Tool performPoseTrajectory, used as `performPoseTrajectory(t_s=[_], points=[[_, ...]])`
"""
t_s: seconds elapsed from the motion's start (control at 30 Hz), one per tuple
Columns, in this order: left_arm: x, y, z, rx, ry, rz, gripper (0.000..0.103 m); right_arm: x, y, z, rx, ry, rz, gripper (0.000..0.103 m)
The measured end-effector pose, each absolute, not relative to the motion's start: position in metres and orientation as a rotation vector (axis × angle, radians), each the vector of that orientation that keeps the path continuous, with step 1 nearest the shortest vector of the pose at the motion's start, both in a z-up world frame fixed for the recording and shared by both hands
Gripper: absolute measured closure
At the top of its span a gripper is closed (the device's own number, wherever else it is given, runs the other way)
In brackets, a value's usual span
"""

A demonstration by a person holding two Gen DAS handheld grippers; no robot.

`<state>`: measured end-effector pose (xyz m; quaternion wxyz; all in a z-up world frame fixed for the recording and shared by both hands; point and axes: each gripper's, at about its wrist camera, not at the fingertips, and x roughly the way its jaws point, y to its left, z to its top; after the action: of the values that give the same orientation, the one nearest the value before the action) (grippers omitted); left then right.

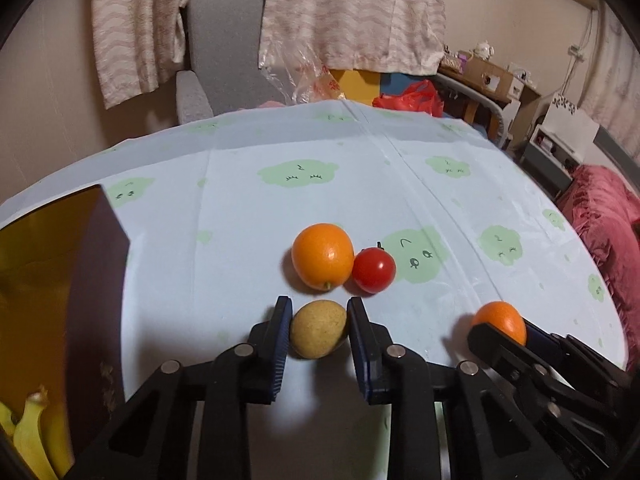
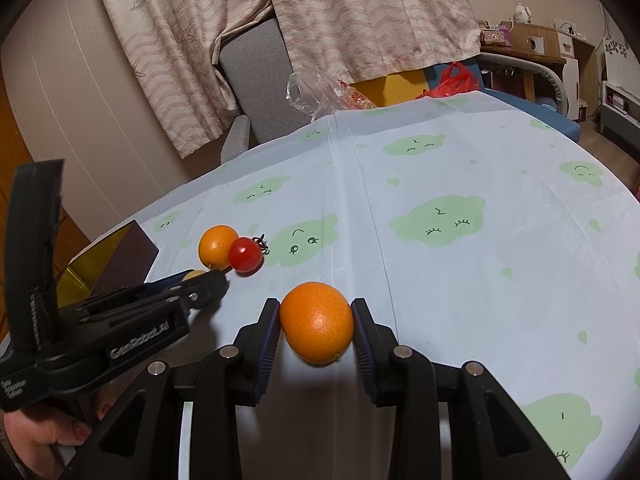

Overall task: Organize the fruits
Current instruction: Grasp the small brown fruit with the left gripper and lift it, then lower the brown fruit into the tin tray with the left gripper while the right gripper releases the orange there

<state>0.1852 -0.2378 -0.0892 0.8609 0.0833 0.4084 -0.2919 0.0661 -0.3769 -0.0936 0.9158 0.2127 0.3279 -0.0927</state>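
Left gripper (image 1: 318, 322): closed on a tan, speckled round fruit (image 1: 318, 334) that sits on the desk (image 1: 240, 208), both pads touching its sides.
Right gripper (image 2: 316, 322): clamped on an orange (image 2: 316, 322) – pads pressed against both its sides, fruit resting on the cloth.
Second orange (image 1: 322, 255): free on the desk just beyond the left gripper, touching a red cherry tomato (image 1: 373, 270) on its right.
Box (image 1: 60, 280): gold-lined, dark-walled, at the desk's left edge – bananas (image 1: 32, 436) lie inside.
Desk cover: pale blue cloth with green cloud faces.
Person: a hand (image 2: 36, 436) wraps the left gripper's handle in the right wrist view.
Background: patterned curtains (image 1: 340, 12), a grey chair (image 1: 224, 40), and a red plastic bag (image 1: 412, 98).
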Motion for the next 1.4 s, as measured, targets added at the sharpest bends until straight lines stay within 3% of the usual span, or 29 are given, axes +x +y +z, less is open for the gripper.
performPoseTrajectory(t_s=[0.67,1.4], points=[[0.126,-0.132,-0.02,0.051,0.716,-0.545,0.075,0.055,-0.352,-0.082,0.321,0.664,-0.209,0.067],[0.13,0.046,-0.033,-0.074,0.738,-0.218,0.074,0.068,-0.197,-0.029,0.129,0.642,0.109,0.067]])
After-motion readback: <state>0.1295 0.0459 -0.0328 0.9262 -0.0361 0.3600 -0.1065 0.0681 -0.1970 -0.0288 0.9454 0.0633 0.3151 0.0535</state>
